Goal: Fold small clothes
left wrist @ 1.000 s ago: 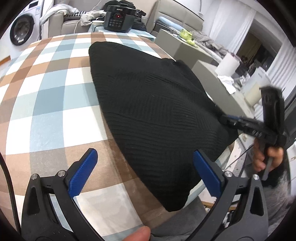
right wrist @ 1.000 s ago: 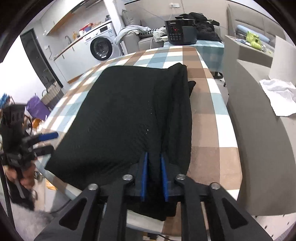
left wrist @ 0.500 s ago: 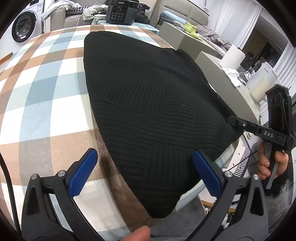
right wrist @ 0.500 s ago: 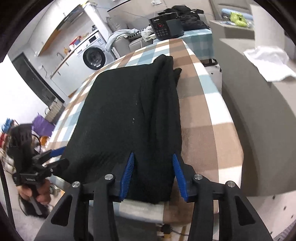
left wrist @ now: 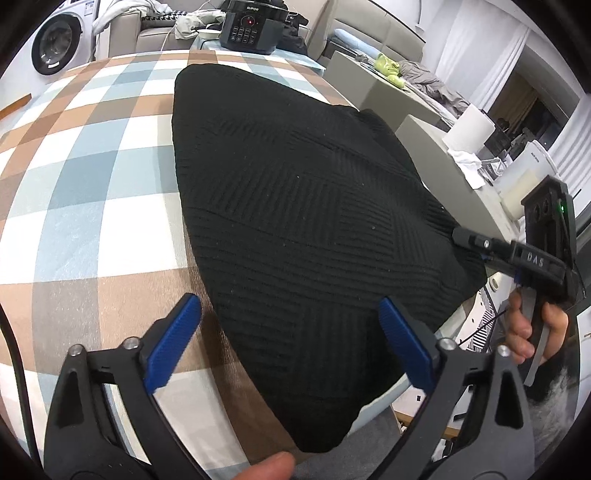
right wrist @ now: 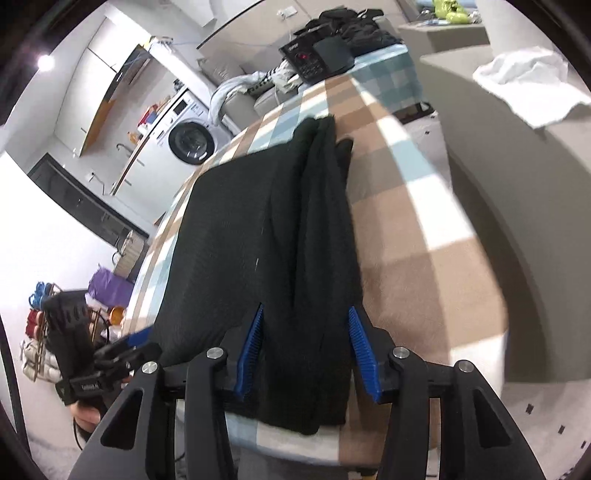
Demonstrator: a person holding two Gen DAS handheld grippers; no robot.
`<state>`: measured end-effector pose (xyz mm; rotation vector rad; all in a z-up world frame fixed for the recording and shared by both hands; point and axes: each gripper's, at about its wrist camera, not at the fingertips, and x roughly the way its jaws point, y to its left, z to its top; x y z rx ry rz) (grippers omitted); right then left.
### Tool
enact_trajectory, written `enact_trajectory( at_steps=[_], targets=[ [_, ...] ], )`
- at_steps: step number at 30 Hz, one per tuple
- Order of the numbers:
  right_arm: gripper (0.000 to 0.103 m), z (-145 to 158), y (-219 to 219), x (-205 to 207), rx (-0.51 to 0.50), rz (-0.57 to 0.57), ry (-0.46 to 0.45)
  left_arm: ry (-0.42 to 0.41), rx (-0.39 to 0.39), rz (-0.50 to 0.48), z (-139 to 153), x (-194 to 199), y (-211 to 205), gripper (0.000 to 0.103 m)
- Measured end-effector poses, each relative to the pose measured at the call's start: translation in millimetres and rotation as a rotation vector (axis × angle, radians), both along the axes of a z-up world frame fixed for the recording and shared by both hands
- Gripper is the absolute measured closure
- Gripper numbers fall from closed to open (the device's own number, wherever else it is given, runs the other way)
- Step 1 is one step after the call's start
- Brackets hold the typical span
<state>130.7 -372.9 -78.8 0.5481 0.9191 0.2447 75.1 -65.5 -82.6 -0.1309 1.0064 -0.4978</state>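
Your black knit garment (left wrist: 303, 221) lies folded on the checked counter (left wrist: 92, 177), with its near corner hanging over the counter's edge. Your left gripper (left wrist: 288, 343) hovers above that near end with its jaws wide apart, though they have just been closing a little; the left blue pad sits over bare cloth of the counter, the right one over the knit, and neither presses on it. Your right gripper (right wrist: 306, 350) straddles the thick folded edge of the garment at the right side; its jaws stand apart, the fold between them, the pads (right wrist: 251, 350) no longer pinching it. A black cooker (left wrist: 251, 22) stands at the counter's far end.
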Motion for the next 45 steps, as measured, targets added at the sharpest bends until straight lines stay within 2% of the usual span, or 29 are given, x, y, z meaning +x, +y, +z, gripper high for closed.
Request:
enact_trajectory(
  at_steps=[2, 4, 8, 16, 18, 21, 23, 27, 30, 33, 35, 36, 37, 39, 41, 42, 45],
  targets=[
    [0.055, 4.2, 0.3, 7.7, -0.014, -0.007, -0.002, 0.006, -0.011, 0.014, 0.3, 5.2, 2.6, 0.013],
    [0.055, 7.2, 3.7, 19.5, -0.058, -0.004, -0.002, 0.010, -0.027, 0.039, 1.5, 11.2, 8.0, 0.020],
    [0.054, 5.7, 8.8, 43.3, -0.129, 0.002, 0.025, 0.015, -0.049, 0.086, 3.4, 23.3, 18.0, 0.022],
    [0.053, 1.7, 3.6, 76.4, -0.057, 0.017, 0.047, 0.024, -0.047, 0.115, 0.9, 45.2, 24.1, 0.022],
    [0.053, 5.6, 6.7, 84.2, -0.074, 0.010, 0.050, 0.023, -0.043, 0.112, 0.8, 49.6, 23.4, 0.022],
    [0.053, 21.6, 12.3, 82.8, -0.127, -0.012, -0.009, 0.015, -0.033, 0.113, 1.3, 51.7, 23.7, 0.022],
    [0.053, 31.1, 20.2, 78.7, -0.125, 0.030, -0.052, 0.007, -0.035, 0.113, 2.5, 52.1, 25.0, 0.022],
    [0.053, 31.3, 40.3, 74.1, -0.125, 0.141, -0.034, -0.034, -0.026, 0.111, 9.3, 58.2, 24.5, 0.022],
    [0.053, 23.6, 47.5, 72.6, -0.163, 0.151, 0.003, -0.025, -0.003, 0.108, 6.5, 68.3, 20.5, 0.022],
    [0.054, 17.3, 46.9, 74.7, -0.161, 0.133, 0.025, 0.000, -0.014, 0.107, 0.8, 72.2, 20.4, 0.022],
    [0.072, 16.3, 49.5, 77.7, -0.200, 0.121, 0.027, 0.010, -0.025, 0.111, -2.0, 72.2, 21.6, 0.022],
    [0.090, 16.6, 52.5, 79.6, -0.222, 0.133, 0.022, 0.012, -0.030, 0.111, -2.3, 71.9, 22.1, 0.022],
    [0.095, 18.9, 57.1, 80.5, -0.224, 0.160, 0.006, 0.012, -0.034, 0.114, -2.3, 71.7, 23.1, 0.022],
    [0.095, 32.5, 66.3, 75.8, -0.256, 0.198, -0.069, 0.008, -0.033, 0.120, -1.2, 71.7, 25.5, 0.022],
    [0.096, 46.9, 66.9, 70.5, -0.285, 0.185, -0.120, 0.001, -0.036, 0.126, 1.1, 70.0, 29.2, 0.022],
    [0.096, 49.3, 63.4, 70.7, -0.290, 0.171, -0.117, 0.000, -0.036, 0.130, 1.8, 68.7, 31.0, 0.022],
    [0.096, 38.9, 54.0, 76.1, -0.403, 0.103, -0.057, 0.005, -0.044, 0.134, 3.7, 62.9, 37.6, 0.022]
  ],
)
